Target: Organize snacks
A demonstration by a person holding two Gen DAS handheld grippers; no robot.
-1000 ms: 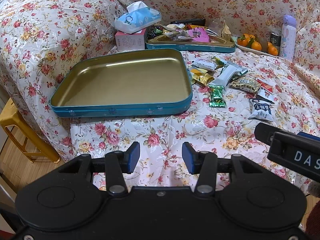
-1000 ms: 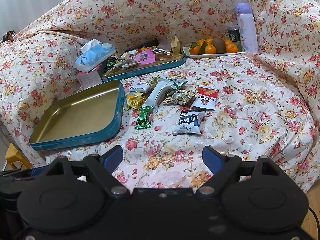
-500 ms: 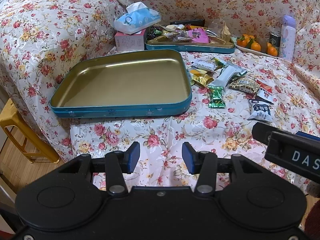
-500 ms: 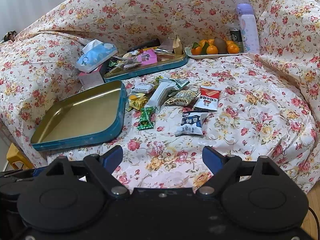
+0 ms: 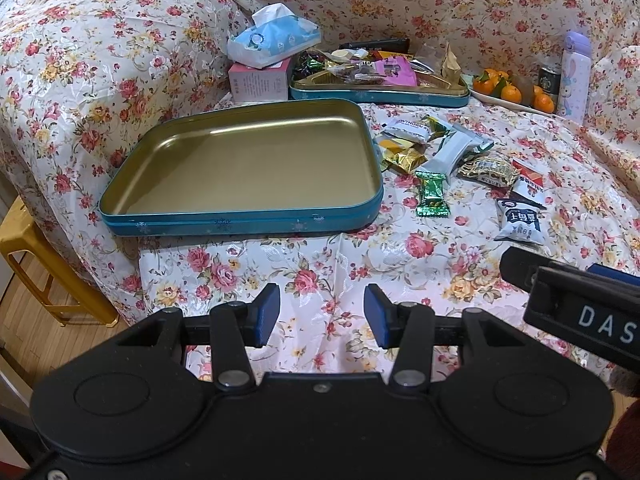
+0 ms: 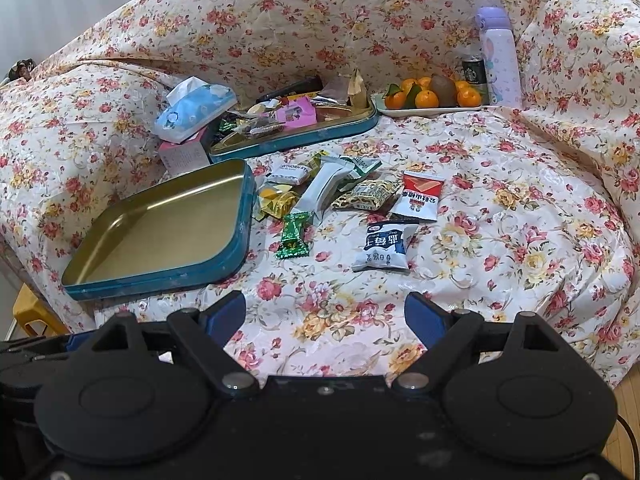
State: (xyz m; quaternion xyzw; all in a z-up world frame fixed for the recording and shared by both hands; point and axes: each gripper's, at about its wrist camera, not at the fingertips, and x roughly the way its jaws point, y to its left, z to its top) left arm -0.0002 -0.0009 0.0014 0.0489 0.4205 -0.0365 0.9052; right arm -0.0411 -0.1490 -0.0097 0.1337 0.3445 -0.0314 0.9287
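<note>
Snacks (image 6: 340, 204) lay overlapped ahead of the empty, wide-open right gripper (image 6: 326, 320) and left gripper (image 5: 322, 314), so one pinch risked dragging neighbouring wrappers.

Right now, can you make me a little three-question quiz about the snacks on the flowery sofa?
1. True or false: the big gold tin tray already has snacks in it.
2. Which packet lies nearest the right claw? A) green candy B) dark blue packet C) red-and-white packet
3. Fill in: the oranges sit beside a purple ____.

Key: 1 false; 2 B; 3 bottle.
</note>
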